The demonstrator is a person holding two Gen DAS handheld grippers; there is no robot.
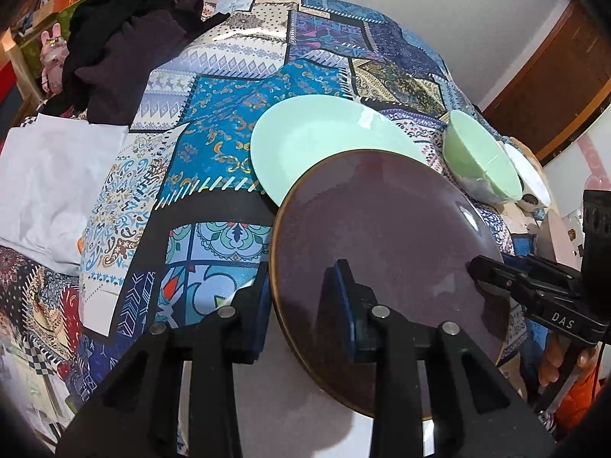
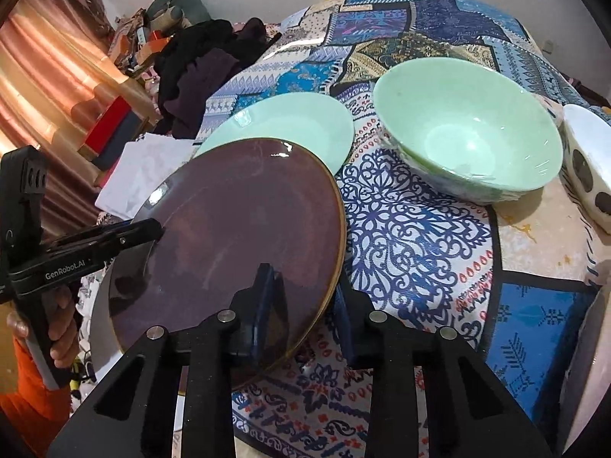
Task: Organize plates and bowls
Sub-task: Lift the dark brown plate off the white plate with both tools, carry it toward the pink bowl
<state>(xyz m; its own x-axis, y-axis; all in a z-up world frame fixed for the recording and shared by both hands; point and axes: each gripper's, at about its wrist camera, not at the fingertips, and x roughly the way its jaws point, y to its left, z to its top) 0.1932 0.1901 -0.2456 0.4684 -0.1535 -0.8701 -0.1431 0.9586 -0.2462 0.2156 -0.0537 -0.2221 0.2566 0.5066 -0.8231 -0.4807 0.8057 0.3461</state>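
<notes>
Left wrist view: the left gripper (image 1: 305, 297) clamps the dark plate's (image 1: 382, 236) left rim at lower centre, lifted over the mint plate (image 1: 313, 145), likely for stacking. Right wrist view: the right gripper (image 2: 305, 305) grips its right rim, sharing the load; the green bowl (image 2: 466, 133) sits upper right.

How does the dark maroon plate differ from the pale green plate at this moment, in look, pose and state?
The dark maroon plate with a brown rim is tilted, raised off the patterned tablecloth; the pale mint-green plate lies flat on it. The maroon plate is clamped at opposite edges by the left gripper and the right gripper; nothing holds the green plate. The maroon plate overlaps the green plate's near edge. Both are round, glossy and empty.
</notes>
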